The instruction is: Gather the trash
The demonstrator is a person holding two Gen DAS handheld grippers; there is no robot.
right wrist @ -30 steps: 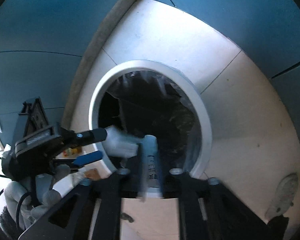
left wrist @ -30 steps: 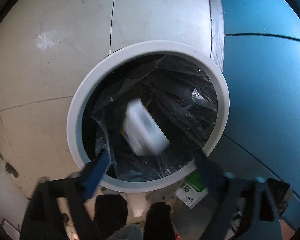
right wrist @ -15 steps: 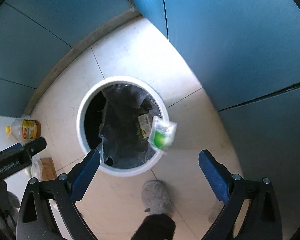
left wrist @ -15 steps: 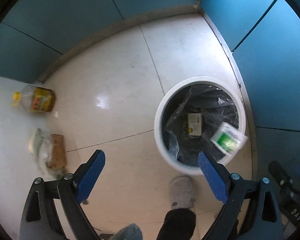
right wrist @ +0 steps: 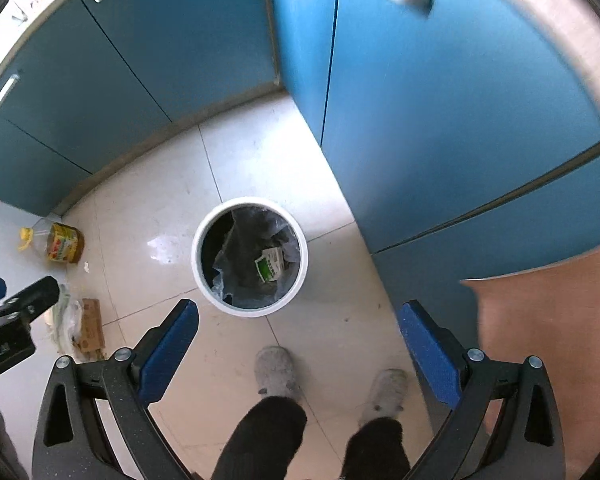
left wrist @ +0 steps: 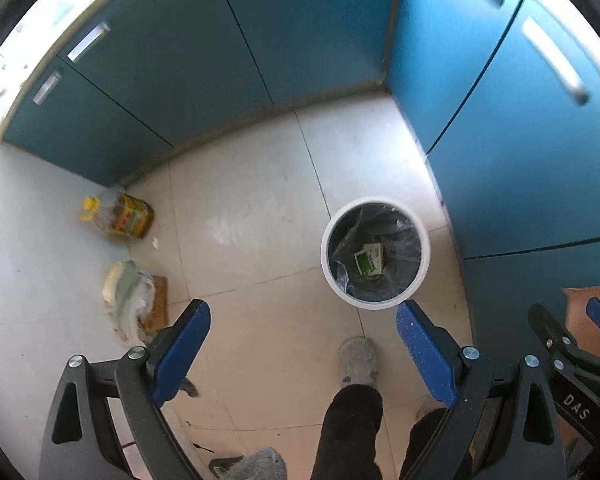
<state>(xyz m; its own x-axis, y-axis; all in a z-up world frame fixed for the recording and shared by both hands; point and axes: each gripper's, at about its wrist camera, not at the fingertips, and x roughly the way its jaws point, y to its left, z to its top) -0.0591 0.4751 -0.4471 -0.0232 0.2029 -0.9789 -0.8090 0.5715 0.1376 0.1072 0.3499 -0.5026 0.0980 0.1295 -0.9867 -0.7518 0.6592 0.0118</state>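
A white round trash bin point(left wrist: 325, 248) with a dark plastic liner stands on the tiled floor near the blue cabinets; it also shows in the right wrist view point(right wrist: 196, 252). A white and green packet point(left wrist: 369, 259) lies inside it, also seen in the right wrist view point(right wrist: 269, 265). My left gripper point(left wrist: 302, 350) is open and empty, high above the floor. My right gripper point(right wrist: 298, 346) is open and empty, also high above the bin.
A yellow oil bottle point(left wrist: 118, 214) lies by the cabinet corner. A crumpled plastic bag point(left wrist: 126, 296) and a brown cardboard piece point(left wrist: 159, 308) lie on the floor at left. The person's grey shoes point(right wrist: 275, 370) and dark trouser legs are below. A brown surface point(right wrist: 548, 340) is at right.
Both grippers opened over the bin and let their trash drop in. Both have since risen well above the bin, which now looks much smaller.
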